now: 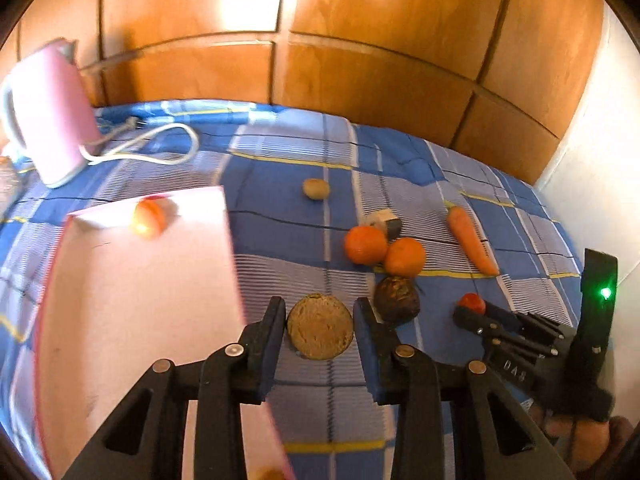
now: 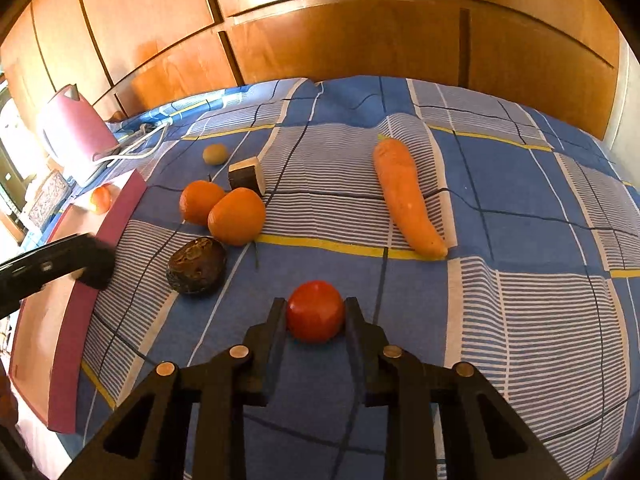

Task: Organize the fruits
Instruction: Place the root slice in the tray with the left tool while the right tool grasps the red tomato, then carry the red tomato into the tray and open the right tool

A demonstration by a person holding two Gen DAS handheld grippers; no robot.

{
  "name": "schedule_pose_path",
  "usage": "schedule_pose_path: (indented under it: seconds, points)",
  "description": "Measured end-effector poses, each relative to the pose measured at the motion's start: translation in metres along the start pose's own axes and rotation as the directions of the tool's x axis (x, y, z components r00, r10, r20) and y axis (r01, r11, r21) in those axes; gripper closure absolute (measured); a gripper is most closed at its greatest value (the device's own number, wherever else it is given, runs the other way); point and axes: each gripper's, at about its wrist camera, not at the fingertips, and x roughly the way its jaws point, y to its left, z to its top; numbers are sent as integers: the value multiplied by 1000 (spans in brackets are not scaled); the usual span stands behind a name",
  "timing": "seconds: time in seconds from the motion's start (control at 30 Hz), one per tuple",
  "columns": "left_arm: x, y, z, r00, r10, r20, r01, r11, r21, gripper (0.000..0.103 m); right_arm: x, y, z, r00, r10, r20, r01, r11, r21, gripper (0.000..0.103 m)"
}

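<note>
My left gripper [image 1: 320, 326] is shut on a round brown rough fruit [image 1: 320, 327], held beside the pink board [image 1: 136, 300]. My right gripper [image 2: 315, 314] is shut on a red tomato [image 2: 315, 311] low over the blue checked cloth; it also shows in the left wrist view [image 1: 472, 303]. Two oranges [image 2: 224, 210] lie touching each other, with a dark wrinkled fruit [image 2: 197, 266] in front of them. A carrot [image 2: 406, 196] lies to the right. A small kiwi [image 2: 215, 154] lies further back. A tomato [image 1: 149, 218] rests at the board's far end.
A pink kettle [image 1: 52, 120] with a white cord [image 1: 160, 148] stands at the back left. A cut dark-skinned vegetable piece [image 2: 247, 176] lies behind the oranges. Wooden panels [image 2: 340, 28] rise behind the cloth-covered surface [image 2: 520, 280]. A white wall [image 1: 600, 160] stands at the right.
</note>
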Motion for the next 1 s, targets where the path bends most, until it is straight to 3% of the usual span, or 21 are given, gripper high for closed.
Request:
schedule_pose_path:
  seconds: [0.27,0.47,0.73,1.0]
  points:
    - [-38,45,-14,987,148,67,-145,988,-51,68,2,12,-1,997,-71,6,71,995,-69,75]
    - [-49,82,-31,973,224,56,-217,970,-113,68,3,15,-1,995,-100,5,101,992,-81,75]
    - [-49,111,-55,962,271,14,-264,947,-184,67,3,21,-1,990,-139,5,139,986,-87,75]
    - [-65,120,-62,958,283,50,-266,939,-216,63,0,36,-6,991,-131,2,131,986,-104,76]
